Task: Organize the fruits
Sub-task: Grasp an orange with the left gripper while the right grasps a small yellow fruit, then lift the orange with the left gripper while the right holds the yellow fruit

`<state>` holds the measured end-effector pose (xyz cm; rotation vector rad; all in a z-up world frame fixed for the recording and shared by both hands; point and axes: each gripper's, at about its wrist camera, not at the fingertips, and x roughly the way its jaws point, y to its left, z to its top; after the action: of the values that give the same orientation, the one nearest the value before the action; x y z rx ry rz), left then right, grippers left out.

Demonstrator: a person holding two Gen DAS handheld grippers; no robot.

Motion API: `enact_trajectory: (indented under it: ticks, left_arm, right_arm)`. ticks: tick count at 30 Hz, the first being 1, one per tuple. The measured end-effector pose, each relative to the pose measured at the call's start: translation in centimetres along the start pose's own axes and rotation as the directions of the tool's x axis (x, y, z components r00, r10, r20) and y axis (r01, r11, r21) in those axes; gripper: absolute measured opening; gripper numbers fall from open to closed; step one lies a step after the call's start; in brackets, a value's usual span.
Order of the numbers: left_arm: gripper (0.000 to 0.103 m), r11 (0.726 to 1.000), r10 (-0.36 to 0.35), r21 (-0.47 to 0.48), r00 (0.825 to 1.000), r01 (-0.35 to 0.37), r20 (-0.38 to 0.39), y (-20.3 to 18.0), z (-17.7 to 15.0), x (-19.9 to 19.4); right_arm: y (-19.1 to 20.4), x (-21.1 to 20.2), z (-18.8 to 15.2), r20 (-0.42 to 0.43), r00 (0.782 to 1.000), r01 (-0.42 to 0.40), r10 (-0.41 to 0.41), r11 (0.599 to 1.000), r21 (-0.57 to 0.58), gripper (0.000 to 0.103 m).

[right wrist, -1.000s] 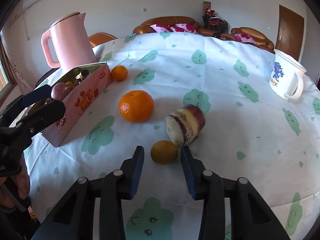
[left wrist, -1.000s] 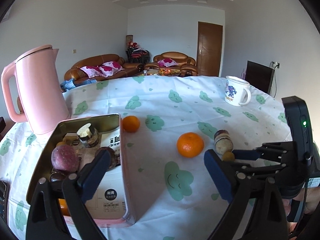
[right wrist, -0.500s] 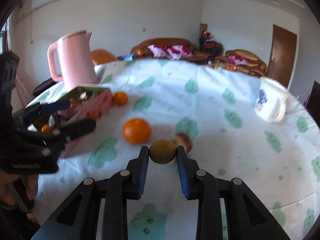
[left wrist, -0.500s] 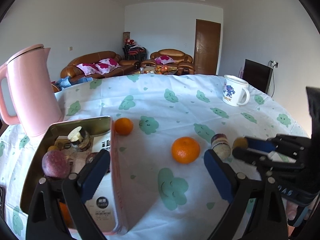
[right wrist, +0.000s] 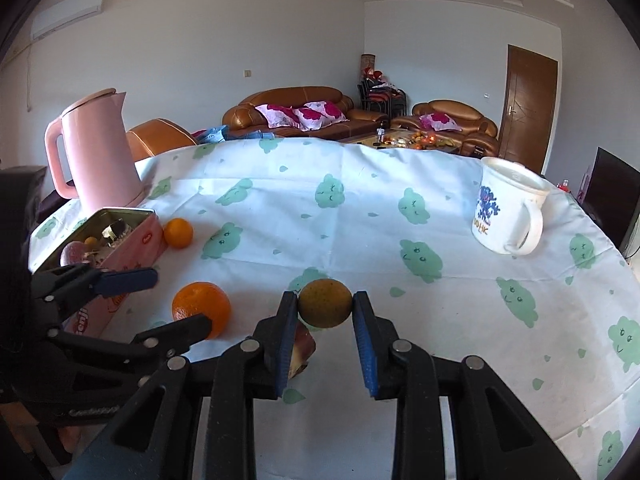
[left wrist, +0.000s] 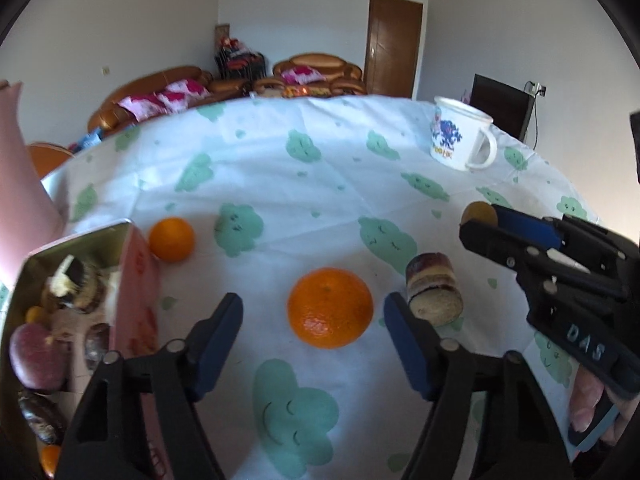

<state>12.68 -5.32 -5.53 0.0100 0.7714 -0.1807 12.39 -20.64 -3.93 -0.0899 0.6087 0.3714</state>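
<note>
A small yellow-brown fruit (right wrist: 325, 303) sat pinched between the blue pads of the right gripper (right wrist: 325, 307), lifted clear of the cloud-print tablecloth (right wrist: 360, 216), the jaws drawn in tight on either side of it. Just below and behind it lay a stubby purple-skinned cut piece (left wrist: 434, 294) on its side. Beside that, a large orange (left wrist: 330, 307) rested on the cloth, straddled by the left gripper (left wrist: 314, 322), whose jaws were closing around it but whose pads stood apart from its skin on both sides. A smaller orange (left wrist: 172, 239) lay farther back, touching or nearly touching the pink tin box (left wrist: 138, 264), which held several fruits and dark pieces. A pink kettle (right wrist: 98, 152) stood behind the tin, and a white printed mug (right wrist: 506, 210) well off to the other side of the table.
</note>
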Motion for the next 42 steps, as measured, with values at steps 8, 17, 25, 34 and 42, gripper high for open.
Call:
enact_trajectory:
  ticks: [8, 17, 25, 34, 42]
  left_arm:
    - [0.051, 0.999, -0.048, 0.007, 0.997, 0.049, -0.063, -0.5, 0.1, 1.3]
    - [0.05, 0.996, -0.082, -0.019, 0.996, 0.082, -0.039, 0.1, 0.1, 0.9]
    - [0.05, 0.997, -0.068, -0.022, 0.997, 0.068, 0.026, 0.3, 0.1, -0.3]
    - [0.05, 0.999, -0.046, -0.005, 0.994, 0.047, 0.095, 0.2, -0.1, -1.7]
    - [0.05, 1.0, -0.027, 0.004, 0.99, 0.027, 0.137, 0.0, -0.1, -2.4]
  right_arm:
    - [0.0, 0.4, -0.4, -0.002, 1.0, -0.017, 0.017, 1.0, 0.009, 0.03]
    - [-0.1, -0.1, -0.5, 0.024, 0.998, -0.056, 0.056, 0.998, 0.01, 0.03]
    - [-0.2, -0.3, -0.5, 0.036, 0.997, -0.072, 0.071, 0.997, 0.016, 0.03]
    - [-0.2, -0.9, -0.5, 0.063, 0.994, -0.094, 0.093, 0.996, 0.009, 0.03]
    - [0.0, -1.4, -0.6, 0.085, 0.991, -0.106, 0.106, 0.994, -0.009, 0.03]
